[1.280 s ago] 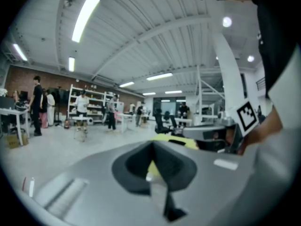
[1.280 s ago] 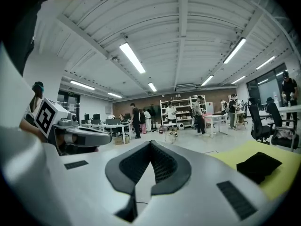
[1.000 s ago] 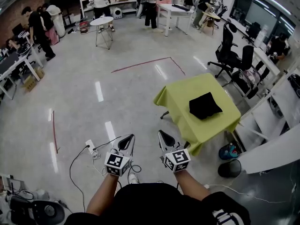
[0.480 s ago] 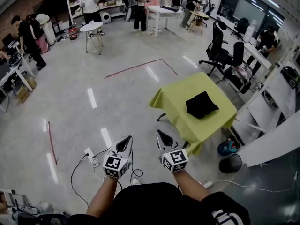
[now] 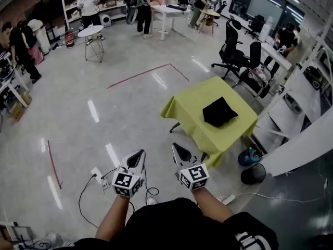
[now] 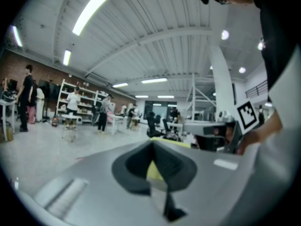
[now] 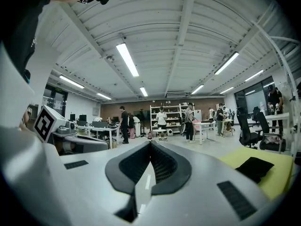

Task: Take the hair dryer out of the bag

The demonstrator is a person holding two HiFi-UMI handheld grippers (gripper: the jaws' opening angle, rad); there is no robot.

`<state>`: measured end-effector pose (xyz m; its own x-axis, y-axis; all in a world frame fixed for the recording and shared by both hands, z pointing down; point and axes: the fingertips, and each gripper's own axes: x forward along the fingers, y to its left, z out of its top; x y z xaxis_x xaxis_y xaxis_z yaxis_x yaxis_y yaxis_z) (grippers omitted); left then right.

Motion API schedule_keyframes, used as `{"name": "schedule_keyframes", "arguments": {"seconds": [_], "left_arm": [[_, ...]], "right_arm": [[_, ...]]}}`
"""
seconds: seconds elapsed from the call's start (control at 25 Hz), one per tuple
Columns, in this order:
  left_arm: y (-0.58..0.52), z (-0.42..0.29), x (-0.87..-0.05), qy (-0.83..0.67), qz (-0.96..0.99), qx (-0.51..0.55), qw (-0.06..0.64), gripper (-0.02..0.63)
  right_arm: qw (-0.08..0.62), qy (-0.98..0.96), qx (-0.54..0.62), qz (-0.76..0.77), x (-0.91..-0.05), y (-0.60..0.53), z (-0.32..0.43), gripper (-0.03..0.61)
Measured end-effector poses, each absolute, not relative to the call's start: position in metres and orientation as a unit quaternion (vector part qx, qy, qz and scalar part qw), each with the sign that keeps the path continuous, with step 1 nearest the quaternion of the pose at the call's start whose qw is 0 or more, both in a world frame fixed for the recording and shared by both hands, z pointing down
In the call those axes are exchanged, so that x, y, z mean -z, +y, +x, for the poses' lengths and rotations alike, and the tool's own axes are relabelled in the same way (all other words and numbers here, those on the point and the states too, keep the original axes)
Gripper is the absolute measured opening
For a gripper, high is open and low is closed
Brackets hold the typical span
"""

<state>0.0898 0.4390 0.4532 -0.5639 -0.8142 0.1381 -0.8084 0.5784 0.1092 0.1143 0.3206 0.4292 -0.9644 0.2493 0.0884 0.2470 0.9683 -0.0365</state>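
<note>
The smooth floor (image 5: 67, 119) is shining; matt green cloth (image 5: 192, 100) is covering the surface (image 5: 237, 125); the black bag (image 5: 218, 112) is maybe looking like soft cloth.

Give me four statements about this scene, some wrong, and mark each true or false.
1. The bag lies on the table. True.
2. The left hand-held gripper grips the bag. False: it is shut on nothing, short of the table.
3. The right hand-held gripper has its jaws together. True.
4. The bag hangs over the table's edge. False: it lies near the middle of the top.
</note>
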Motion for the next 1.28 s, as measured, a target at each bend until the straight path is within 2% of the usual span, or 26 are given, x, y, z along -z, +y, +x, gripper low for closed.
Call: {"name": "schedule_keyframes", "arguments": {"seconds": [0.6,1.28], "left_arm": [[0.418,0.059,-0.431,-0.877,0.474,0.043,0.062,0.006],[0.321,-0.028,-0.435,-0.886,0.459,-0.014,0.063,0.006]], "right_arm": [[0.047,-0.99,0.013,-0.129,-0.418,0.313,0.089,0.006],[0.037,-0.989,-0.005,-0.141,-0.431,0.22,-0.009,0.006]]}}
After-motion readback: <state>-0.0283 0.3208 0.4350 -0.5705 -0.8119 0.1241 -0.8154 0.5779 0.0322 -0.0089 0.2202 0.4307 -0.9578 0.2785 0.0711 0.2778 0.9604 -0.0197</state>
